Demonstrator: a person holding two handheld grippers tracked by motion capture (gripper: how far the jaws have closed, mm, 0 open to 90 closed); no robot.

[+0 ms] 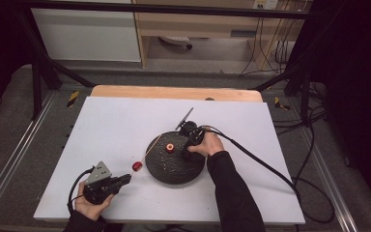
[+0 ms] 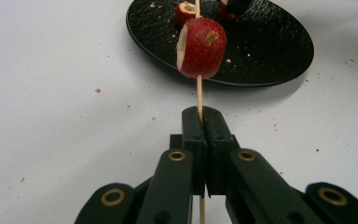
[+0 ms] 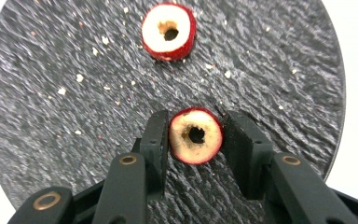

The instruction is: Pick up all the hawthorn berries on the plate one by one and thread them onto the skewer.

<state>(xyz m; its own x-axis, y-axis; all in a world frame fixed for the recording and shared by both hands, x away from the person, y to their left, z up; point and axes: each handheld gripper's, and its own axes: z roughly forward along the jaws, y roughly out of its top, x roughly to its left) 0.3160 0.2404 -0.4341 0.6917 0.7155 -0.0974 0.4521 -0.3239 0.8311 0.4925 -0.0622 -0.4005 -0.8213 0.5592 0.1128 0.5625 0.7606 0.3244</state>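
- The left gripper [image 2: 200, 122] has its jaws pressed together on a thin wooden skewer [image 2: 199, 91], pinching it near its lower end so the free point aims up and away toward the black plate [image 2: 279, 51].
- One red cored fruit piece [image 2: 201, 47] is already threaded on the skewer, sitting partway up the stick above the jaws; from the high view it hangs just off the plate's left edge [image 1: 137, 166], over the white table [image 1: 116, 130].
- Holding the stick low and firmly seems meant to keep it rigid and leave its tip free to take more pieces.
- The right gripper [image 3: 196, 137] stands over the plate [image 3: 46, 116] with its jaws apart, bracketing a second cored fruit ring [image 3: 196, 135]; the left pad looks to touch the skin, the right pad stands just clear, so it is not clamped yet.
- That ring lies with its bored hole facing up, a likely reason for gripping it by the sides: the hole stays open for the skewer.
- A third cored ring [image 3: 168, 31] waits farther off on the plate, apart from the jaws.
- Crumbs are scattered over the plate's textured surface.
- Judging by this, the step in hand is picking up the next piece to thread.
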